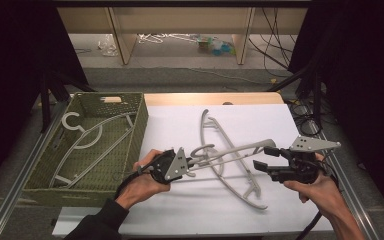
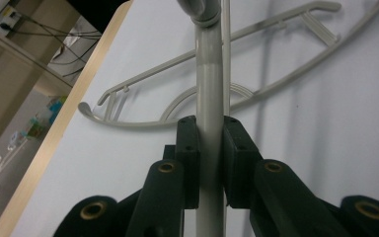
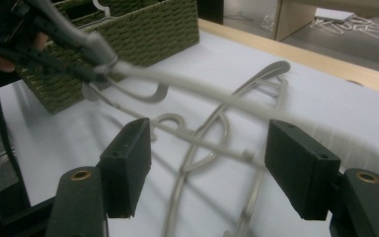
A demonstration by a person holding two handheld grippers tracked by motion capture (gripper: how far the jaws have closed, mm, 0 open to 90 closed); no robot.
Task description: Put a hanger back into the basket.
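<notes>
Grey hanger clamped in left tongs; right tongs agape

Three grey hangers, one white hanger, one woven basket.

Hangers: plain pale grey plastic, lying on a white table cover with a light wood edge at the far side. Basket, left: olive green, woven pattern, with a paler, whitish hanger inside. Grippers: black jaws, brass-coloured pivots.
</notes>
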